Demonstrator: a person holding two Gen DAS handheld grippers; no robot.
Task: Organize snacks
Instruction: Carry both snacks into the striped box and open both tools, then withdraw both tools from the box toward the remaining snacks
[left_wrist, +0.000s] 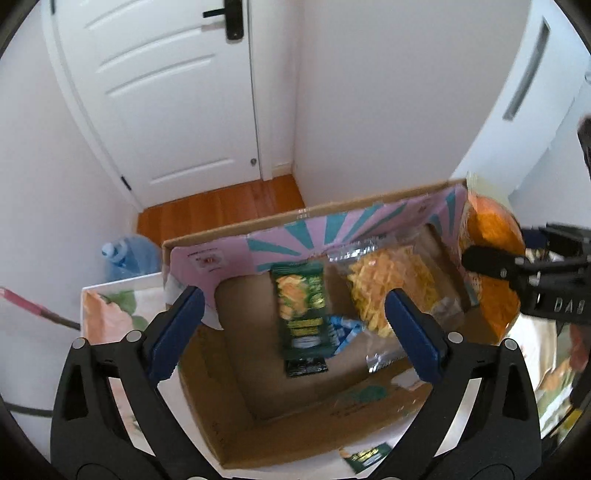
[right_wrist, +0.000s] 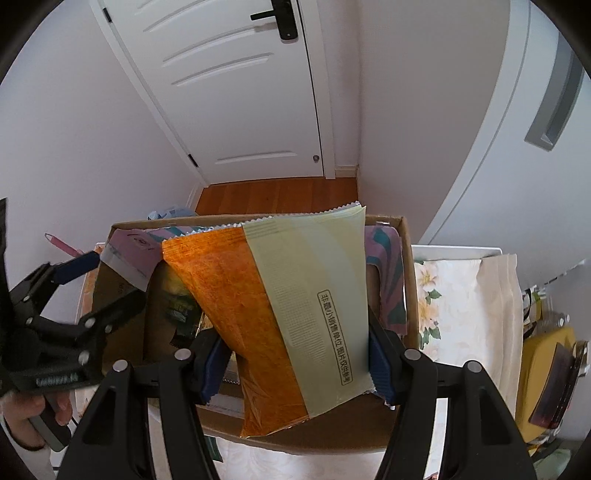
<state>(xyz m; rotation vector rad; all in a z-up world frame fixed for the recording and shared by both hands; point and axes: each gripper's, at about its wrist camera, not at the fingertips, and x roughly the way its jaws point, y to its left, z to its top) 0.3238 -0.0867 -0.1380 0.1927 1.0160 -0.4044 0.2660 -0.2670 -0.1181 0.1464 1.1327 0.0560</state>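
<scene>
An open cardboard box (left_wrist: 221, 402) stands on a floral-covered table. Inside lie a dark green snack packet (left_wrist: 301, 314), a clear bag of yellow chips (left_wrist: 384, 284) and a small blue packet (left_wrist: 345, 328). My left gripper (left_wrist: 295, 332) is open and empty above the box. My right gripper (right_wrist: 295, 365) is shut on a large orange and pale green snack bag (right_wrist: 280, 306), held over the box (right_wrist: 408, 258). That bag also shows at the box's right edge in the left wrist view (left_wrist: 491, 236). The left gripper shows at the left in the right wrist view (right_wrist: 88, 280).
A green packet (left_wrist: 365, 456) lies on the table in front of the box. A beige bag (right_wrist: 495, 306) and a yellow packet (right_wrist: 543, 369) lie right of the box. A blue water jug (left_wrist: 129, 258) stands on the floor beyond. White door and walls behind.
</scene>
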